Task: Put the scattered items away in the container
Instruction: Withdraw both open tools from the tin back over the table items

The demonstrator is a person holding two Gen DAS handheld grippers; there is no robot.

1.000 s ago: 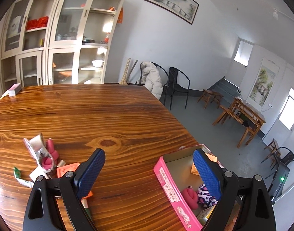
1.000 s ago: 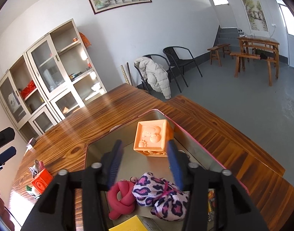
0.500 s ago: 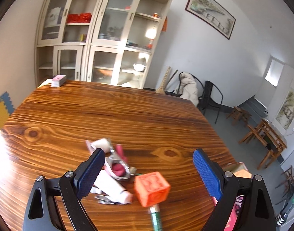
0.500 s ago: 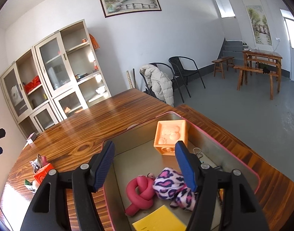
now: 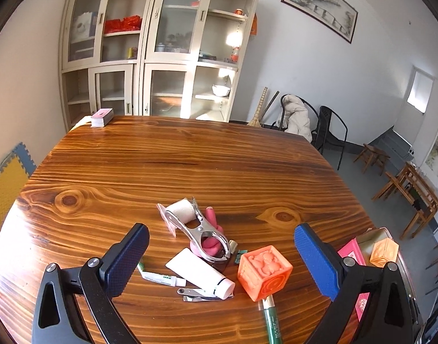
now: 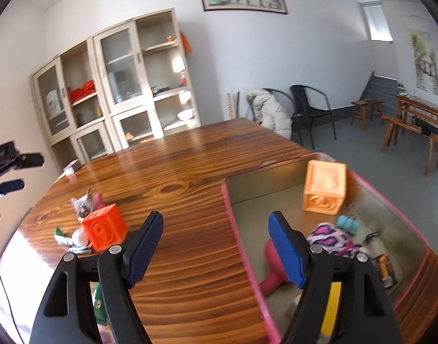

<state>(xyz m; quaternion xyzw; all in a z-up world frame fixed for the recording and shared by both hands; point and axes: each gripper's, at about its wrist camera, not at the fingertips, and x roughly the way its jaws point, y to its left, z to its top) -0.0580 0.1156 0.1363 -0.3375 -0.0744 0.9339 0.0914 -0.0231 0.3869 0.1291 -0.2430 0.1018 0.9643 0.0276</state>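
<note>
Hovering over the wooden worktop [image 5: 190, 166], my left gripper [image 5: 219, 258] has its blue-padded fingers [image 5: 127, 258] spread wide with nothing between them.

Scattered pile, near centre of the left view:
- bright orange embossed plastic cube [image 5: 264, 271], resting on the worktop, near-right of the pile;
- white squeeze tube [image 5: 200, 273], lying flat just left of the cube;
- large chrome spring clamp [image 5: 203, 230], lying over a pink knotted rubber piece [image 5: 210, 248];
- white thread roll on a pink holder [image 5: 178, 210], at the far end of the clamp;
- small white-and-green tube [image 5: 161, 278], near-left of the squeeze tube;
- metal nail clipper [image 5: 198, 293], just near the squeeze tube;
- green-handled brush [image 5: 272, 319], its tip touching the cube's near side.

My right gripper [image 6: 216, 246] is likewise open and holds nothing; its left finger is above bare worktop and its right finger above the pink-rimmed metal container [image 6: 241, 229], which sits at the worktop's right edge.

Container contents: pale orange embossed cube [image 6: 325, 187] at the far wall, purple-patterned fabric scrunchie [image 6: 330, 239], pink knotted rubber toy [image 6: 272, 278], teal binder clip [image 6: 348, 225], yellow card [image 6: 332, 306]. A small item by the right wall is too blurred to identify.
</note>
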